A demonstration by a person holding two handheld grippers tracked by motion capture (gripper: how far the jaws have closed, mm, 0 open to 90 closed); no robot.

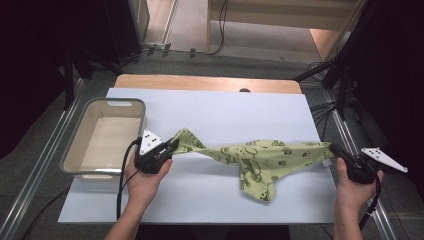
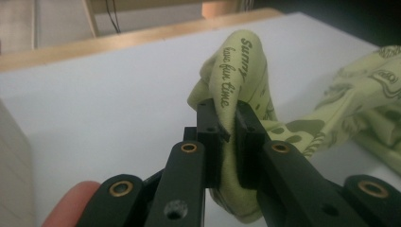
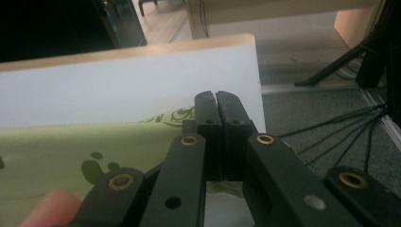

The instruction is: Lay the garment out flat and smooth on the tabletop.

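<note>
Both ends grabbed: left gripper (image 1: 172,145) fingers (image 2: 208,124) clenched on a bunched corner of the green printed cloth (image 1: 260,160), right gripper (image 1: 334,148) fingers (image 3: 208,124) pinched tight on the opposite edge. Cloth hangs stretched between the two sets of fingers, its middle sagging twisted onto the white counter (image 1: 220,112). Left, I'd judge: untwist, spread flat, then fold or drop it in the grey bin (image 1: 75,150) beside the left fingers.
</note>
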